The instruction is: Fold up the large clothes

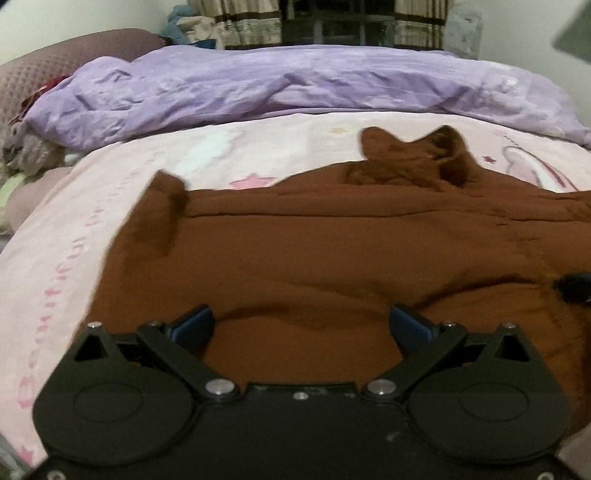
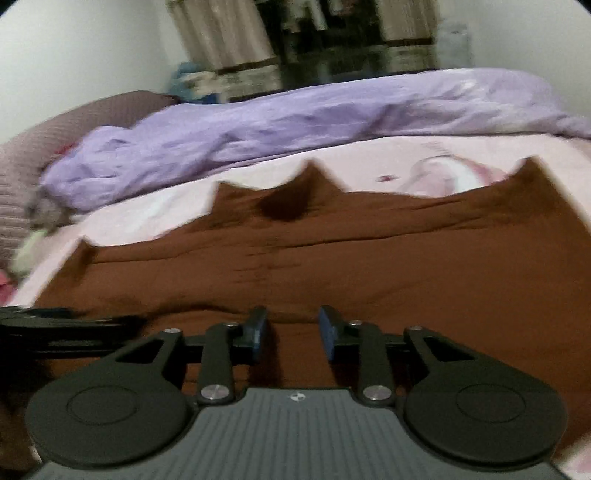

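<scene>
A large brown garment [image 1: 314, 251] lies spread on the pink bed sheet [image 1: 66, 236], its collar or hood bunched at the far edge. My left gripper [image 1: 302, 325] is wide open just above the garment's near part, holding nothing. In the right wrist view the same brown garment [image 2: 332, 258] fills the middle. My right gripper [image 2: 293, 332] is open with a narrower gap, low over the near cloth, empty. The left gripper's black body [image 2: 55, 328] shows at that view's left edge.
A crumpled purple duvet [image 1: 295, 88] lies across the far side of the bed. A mauve headboard or pillow [image 1: 55, 62] and a plush toy [image 1: 29, 155] are at the far left. Curtains [image 1: 243, 22] hang behind.
</scene>
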Available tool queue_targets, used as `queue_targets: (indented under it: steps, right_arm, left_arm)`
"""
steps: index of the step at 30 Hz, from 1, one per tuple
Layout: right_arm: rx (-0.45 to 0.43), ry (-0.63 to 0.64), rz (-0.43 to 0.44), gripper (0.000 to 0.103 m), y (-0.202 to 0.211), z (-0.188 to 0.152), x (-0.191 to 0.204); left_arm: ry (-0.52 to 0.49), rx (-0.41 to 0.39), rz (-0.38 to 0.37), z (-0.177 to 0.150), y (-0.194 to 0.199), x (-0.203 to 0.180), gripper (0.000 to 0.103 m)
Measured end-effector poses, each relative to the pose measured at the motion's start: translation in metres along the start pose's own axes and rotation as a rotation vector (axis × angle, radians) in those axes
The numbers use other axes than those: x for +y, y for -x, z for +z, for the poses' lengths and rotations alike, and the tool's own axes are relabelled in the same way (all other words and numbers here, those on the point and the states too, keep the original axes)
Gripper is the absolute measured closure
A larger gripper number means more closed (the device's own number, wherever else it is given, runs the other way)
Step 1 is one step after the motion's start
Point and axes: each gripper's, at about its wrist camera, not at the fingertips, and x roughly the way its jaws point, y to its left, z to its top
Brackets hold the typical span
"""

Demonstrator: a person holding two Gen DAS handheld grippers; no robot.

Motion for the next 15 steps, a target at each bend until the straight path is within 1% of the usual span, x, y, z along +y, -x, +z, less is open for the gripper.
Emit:
queue_targets:
  steps: [2, 5, 7, 8, 10, 12, 13, 15]
  right_arm:
    - [-0.004, -0.004, -0.078, 0.072, 0.002, 0.001, -0.019]
    - [-0.009, -0.093, -0.177, 0.072, 0.008, 0.001, -0.063]
    - [-0.010, -0.138, -0.230, 0.072, 0.010, 0.000, -0.086]
    - [-0.009, -0.154, -0.245, 0.072, 0.011, -0.001, -0.097]
    - [-0.004, -0.186, -0.227, 0.072, 0.015, -0.002, -0.112]
    - [-0.014, -0.199, -0.214, 0.072, 0.020, -0.004, -0.115]
    - [-0.018, -0.190, -0.224, 0.072, 0.021, -0.004, -0.112]
    - [-0.034, -0.167, -0.259, 0.071, 0.025, -0.002, -0.103]
  left_arm:
    - [0.014, 0.000, 0.017, -0.005, 0.001, 0.020, 0.000]
    - [0.055, 0.010, 0.018, -0.014, 0.002, 0.050, 0.000]
    - [0.065, 0.013, 0.030, -0.016, 0.005, 0.064, 0.000]
    - [0.065, 0.010, 0.049, -0.017, 0.007, 0.069, 0.000]
    - [0.064, 0.008, 0.093, -0.018, 0.009, 0.075, 0.000]
    - [0.058, 0.010, 0.170, -0.019, 0.010, 0.079, 0.000]
    - [0.067, 0.012, 0.182, -0.019, 0.010, 0.082, 0.000]
    - [0.116, 0.026, 0.162, -0.018, 0.009, 0.092, 0.000]
